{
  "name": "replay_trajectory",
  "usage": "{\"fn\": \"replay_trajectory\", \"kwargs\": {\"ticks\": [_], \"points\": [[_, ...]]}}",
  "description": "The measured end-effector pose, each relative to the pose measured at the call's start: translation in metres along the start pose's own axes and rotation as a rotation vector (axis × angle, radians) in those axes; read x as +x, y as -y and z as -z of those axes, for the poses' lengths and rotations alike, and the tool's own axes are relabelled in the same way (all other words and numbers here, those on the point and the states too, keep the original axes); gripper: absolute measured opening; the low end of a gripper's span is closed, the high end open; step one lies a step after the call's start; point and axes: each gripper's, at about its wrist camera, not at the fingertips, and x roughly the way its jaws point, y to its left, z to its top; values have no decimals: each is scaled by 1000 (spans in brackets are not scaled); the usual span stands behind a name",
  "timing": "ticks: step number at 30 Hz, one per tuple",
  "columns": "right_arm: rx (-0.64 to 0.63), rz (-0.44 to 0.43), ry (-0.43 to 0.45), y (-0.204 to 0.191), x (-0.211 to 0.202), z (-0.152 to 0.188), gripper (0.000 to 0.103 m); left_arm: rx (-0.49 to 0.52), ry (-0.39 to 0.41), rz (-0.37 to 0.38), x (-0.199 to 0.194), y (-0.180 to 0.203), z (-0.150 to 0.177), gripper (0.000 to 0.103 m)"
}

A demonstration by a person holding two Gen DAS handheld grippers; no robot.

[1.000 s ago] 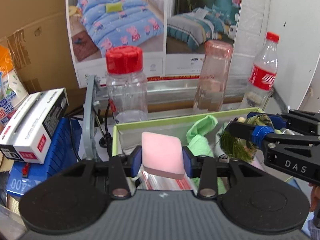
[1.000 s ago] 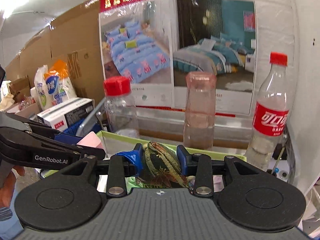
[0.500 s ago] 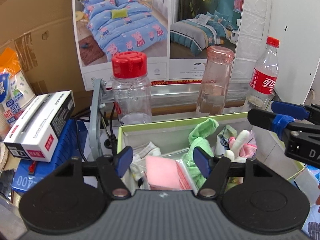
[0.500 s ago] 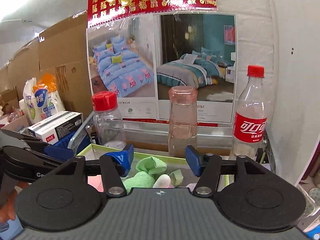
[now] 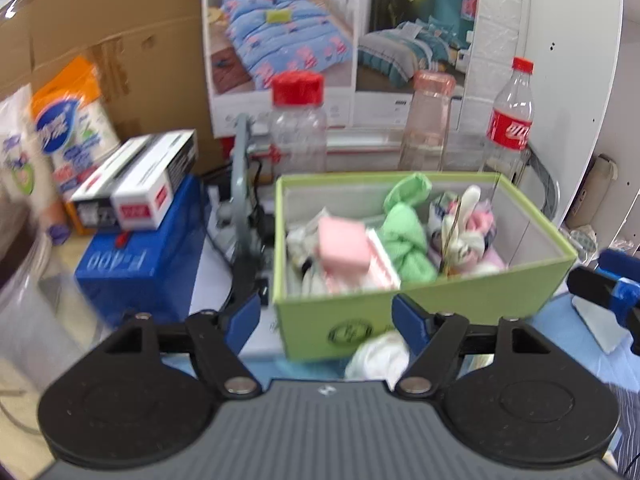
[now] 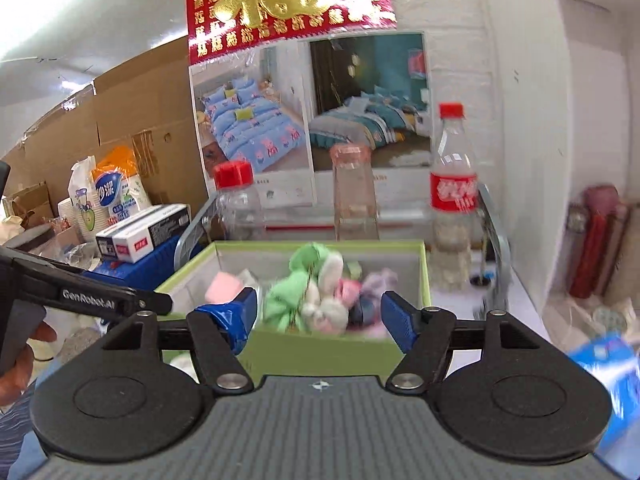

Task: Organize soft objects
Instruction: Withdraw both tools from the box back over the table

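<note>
A green box (image 5: 424, 308) holds soft things: a pink sponge (image 5: 343, 245), a green cloth (image 5: 406, 236) and a white plush toy (image 5: 464, 236). My left gripper (image 5: 326, 322) is open and empty, in front of the box's near wall. A white soft bundle (image 5: 378, 356) lies on the blue cloth just in front of the box. In the right wrist view my right gripper (image 6: 318, 316) is open and empty, just short of the box (image 6: 320, 354), with the sponge (image 6: 222, 286) and green cloth (image 6: 288, 300) inside.
Behind the box stand a red-capped jar (image 5: 298, 128), a pink bottle (image 5: 428, 120) and a cola bottle (image 5: 510, 120). A white carton (image 5: 136, 184) lies on a blue box (image 5: 140, 264) at the left. Posters and cardboard back the scene.
Both grippers opened and let go: the pink sponge and the dark patterned soft thing dropped into the box. Both grippers then drew back from the box.
</note>
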Motion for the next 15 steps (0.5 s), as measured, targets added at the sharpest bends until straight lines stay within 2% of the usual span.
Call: {"fn": "replay_trajectory", "kwargs": {"ticks": [6,10,13,15], "points": [[73,41,-96,3,-28,67,55,-36,-87,-58,-9,-17,66,78],[143,63,-161,10,-35,104,56,-107,-155,-69,-11,-32,101,78],[181,59,-193,14,-27,107,56,-140,-183,-72,-10,-40,108,78],[170,46,-175,11,-17,95,56,-148,-164,-92,-13,-42,104,78]]}}
